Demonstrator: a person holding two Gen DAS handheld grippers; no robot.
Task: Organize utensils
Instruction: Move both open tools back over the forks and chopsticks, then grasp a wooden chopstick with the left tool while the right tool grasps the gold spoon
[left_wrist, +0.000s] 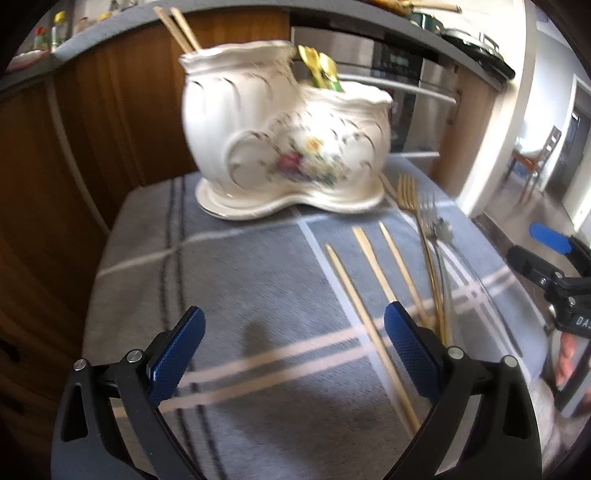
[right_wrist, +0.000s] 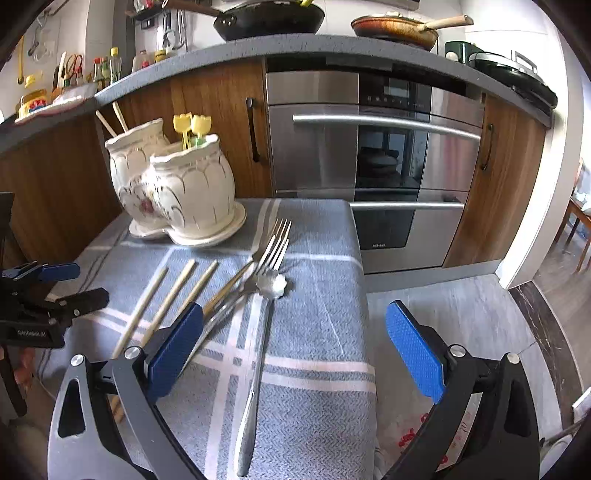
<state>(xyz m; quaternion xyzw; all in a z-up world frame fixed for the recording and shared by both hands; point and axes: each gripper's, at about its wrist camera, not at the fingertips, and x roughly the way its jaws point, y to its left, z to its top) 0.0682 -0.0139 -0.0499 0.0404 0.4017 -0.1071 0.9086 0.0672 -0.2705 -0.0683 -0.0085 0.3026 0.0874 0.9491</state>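
Observation:
A white floral ceramic holder (left_wrist: 288, 133) with two compartments stands at the far end of the cloth-covered table (left_wrist: 229, 280); it also shows in the right wrist view (right_wrist: 177, 188). Its tall part holds two chopsticks (left_wrist: 179, 27), its low part yellow tulip-topped picks (right_wrist: 192, 127). Three loose chopsticks (left_wrist: 373, 325) lie on the cloth, with forks (right_wrist: 271, 243) and a silver utensil (right_wrist: 255, 384) to their right. My left gripper (left_wrist: 293, 325) is open and empty above the cloth. My right gripper (right_wrist: 295, 325) is open and empty above the silver utensil.
A small white flower-shaped piece (right_wrist: 273, 286) lies by the forks. Wooden cabinets (right_wrist: 218, 122) and a steel oven (right_wrist: 373, 155) stand behind the table. The table's right edge (right_wrist: 364, 295) drops to a tiled floor. Pans (right_wrist: 269, 18) sit on the counter above.

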